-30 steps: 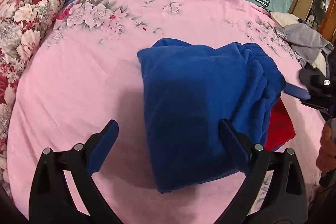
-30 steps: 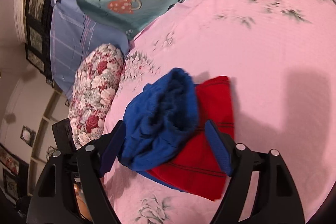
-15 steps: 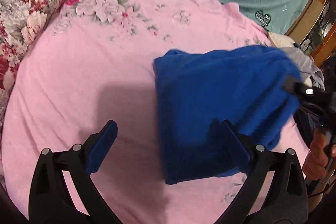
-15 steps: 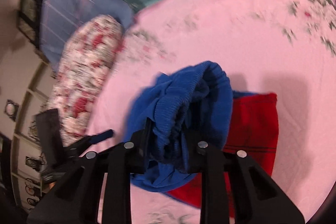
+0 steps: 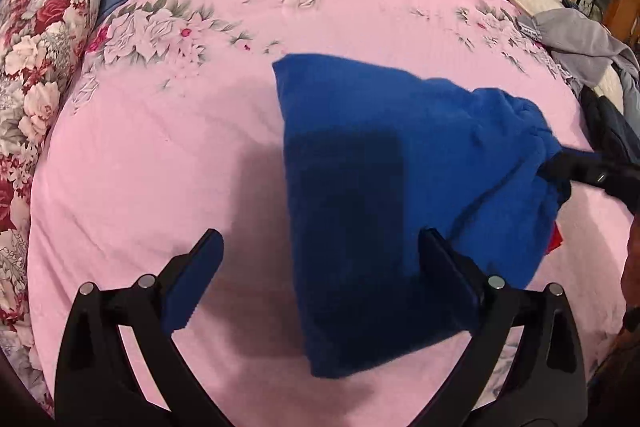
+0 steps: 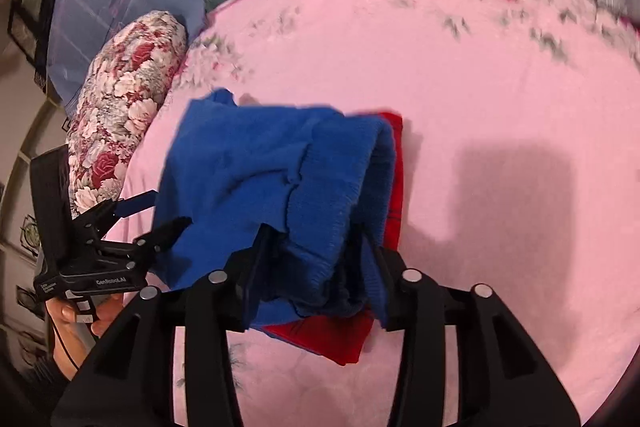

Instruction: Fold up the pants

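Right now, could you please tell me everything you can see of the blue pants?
The blue pants look like thick, fuzzy fleece or knit, folded into a compact bundle on the pink floral bedsheet. The ribbed waistband end is bunched and pinched in the right tongs, lifted slightly; the rest drapes down. They partly cover a folded red garment beneath. The left tongs are open, with one finger over the pants' near edge; contact there is unclear.
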